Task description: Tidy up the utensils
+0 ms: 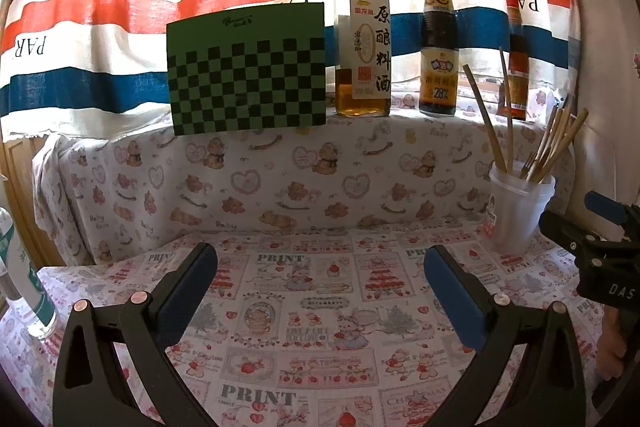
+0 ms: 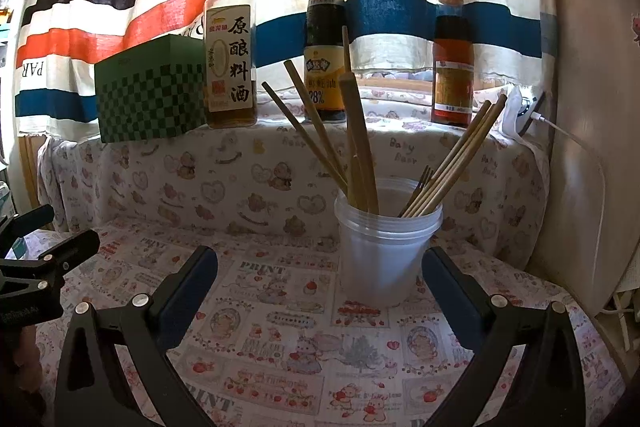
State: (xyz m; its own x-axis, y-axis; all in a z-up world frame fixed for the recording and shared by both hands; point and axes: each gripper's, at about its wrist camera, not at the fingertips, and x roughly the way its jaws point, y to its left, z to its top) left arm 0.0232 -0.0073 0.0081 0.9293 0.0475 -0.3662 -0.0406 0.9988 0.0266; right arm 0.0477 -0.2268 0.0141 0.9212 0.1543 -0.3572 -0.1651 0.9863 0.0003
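Observation:
A translucent plastic cup (image 2: 382,259) stands on the printed tablecloth (image 2: 280,339) and holds several wooden chopsticks (image 2: 316,123), a wooden-handled utensil (image 2: 360,131) and a fork (image 2: 425,175). My right gripper (image 2: 320,267) is open just in front of the cup, nothing between its fingers. In the left wrist view the same cup (image 1: 518,215) stands at the right with its chopsticks (image 1: 486,119). My left gripper (image 1: 320,267) is open over the bare cloth, holding nothing. The right gripper's body (image 1: 600,251) shows at the right edge there.
On the ledge behind stand a green checkered box (image 1: 248,71), a cooking wine bottle (image 1: 364,39), a dark sauce bottle (image 1: 438,47) and a red-capped bottle (image 2: 452,51). A striped curtain hangs behind. A white cable (image 2: 576,143) runs down at the right. A bottle (image 1: 24,267) stands far left.

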